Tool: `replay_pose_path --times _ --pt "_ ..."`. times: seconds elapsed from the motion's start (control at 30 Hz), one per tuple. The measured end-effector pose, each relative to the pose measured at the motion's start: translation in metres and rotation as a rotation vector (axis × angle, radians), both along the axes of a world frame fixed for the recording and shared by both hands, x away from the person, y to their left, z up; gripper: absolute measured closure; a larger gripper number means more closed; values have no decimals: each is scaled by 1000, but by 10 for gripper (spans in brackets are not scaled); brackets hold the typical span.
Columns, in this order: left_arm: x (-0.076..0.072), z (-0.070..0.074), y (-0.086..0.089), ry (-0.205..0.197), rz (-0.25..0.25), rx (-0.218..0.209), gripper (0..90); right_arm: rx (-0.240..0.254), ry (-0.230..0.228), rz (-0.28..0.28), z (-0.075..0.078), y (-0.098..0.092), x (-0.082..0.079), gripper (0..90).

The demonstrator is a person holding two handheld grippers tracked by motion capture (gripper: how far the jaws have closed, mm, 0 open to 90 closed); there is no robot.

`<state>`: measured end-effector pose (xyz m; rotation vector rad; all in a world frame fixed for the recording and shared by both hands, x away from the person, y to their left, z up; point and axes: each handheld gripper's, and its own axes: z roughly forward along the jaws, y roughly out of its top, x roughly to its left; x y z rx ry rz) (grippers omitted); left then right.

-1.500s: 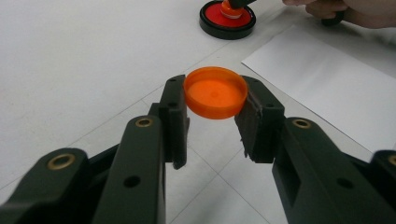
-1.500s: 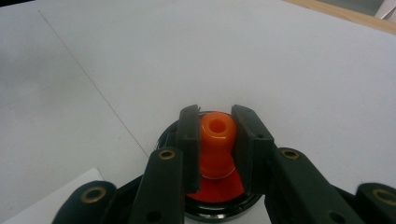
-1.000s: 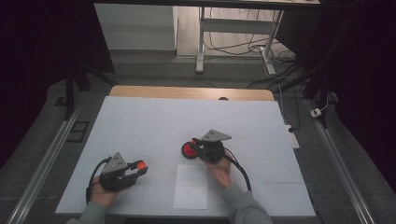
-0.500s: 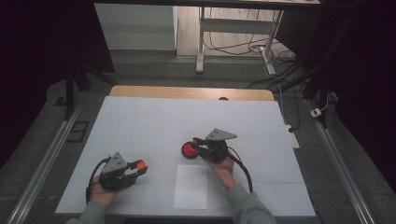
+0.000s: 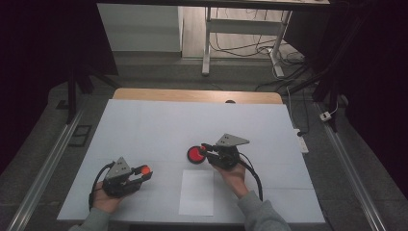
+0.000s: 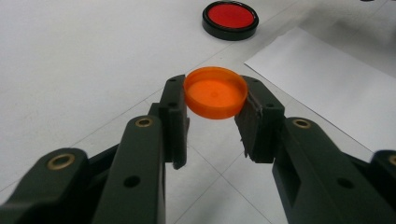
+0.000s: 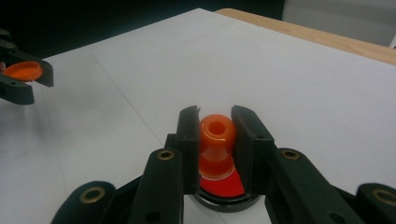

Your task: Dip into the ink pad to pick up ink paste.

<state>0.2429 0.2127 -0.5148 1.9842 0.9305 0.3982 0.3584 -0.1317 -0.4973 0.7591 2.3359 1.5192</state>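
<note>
The red dish (image 5: 195,154), a round black-rimmed tray of red, is sitting near the middle of the white worktop (image 5: 159,120), just left of the right gripper (image 5: 206,147). A white sheet of paper (image 5: 197,192) is lying flat on the near side of the dish, close to the near edge. The right gripper is hovering over the dish's right rim, and its jaws are clamping an orange stamp-like piece (image 7: 216,140) with a round knob on top; in the right gripper view that piece is hanging directly above the red surface, though whether its base is touching the red cannot be told. Over at near left, the left gripper (image 5: 143,172) is holding low above the worktop, well apart from the dish, its jaws pinching a small orange cap (image 6: 215,92) by the rim, level and open side down. Judging by this, the cap is already off and the orange piece is being loaded at the dish; pressing it onto the paper looks like what is left, then recapping.
</note>
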Motion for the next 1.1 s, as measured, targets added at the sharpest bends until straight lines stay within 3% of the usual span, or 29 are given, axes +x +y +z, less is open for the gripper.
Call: replay_pose_path --times 0.33,0.8,1.1 --pt "0 0 -1 -4 -8 4 645 19 19 6 2 -12 -10 725" --pt "0 0 -2 -6 -9 4 645 21 4 -6 12 -47 -28 724" --pt "3 -1 -3 -3 -7 2 645 15 6 -24 11 -70 -41 723"
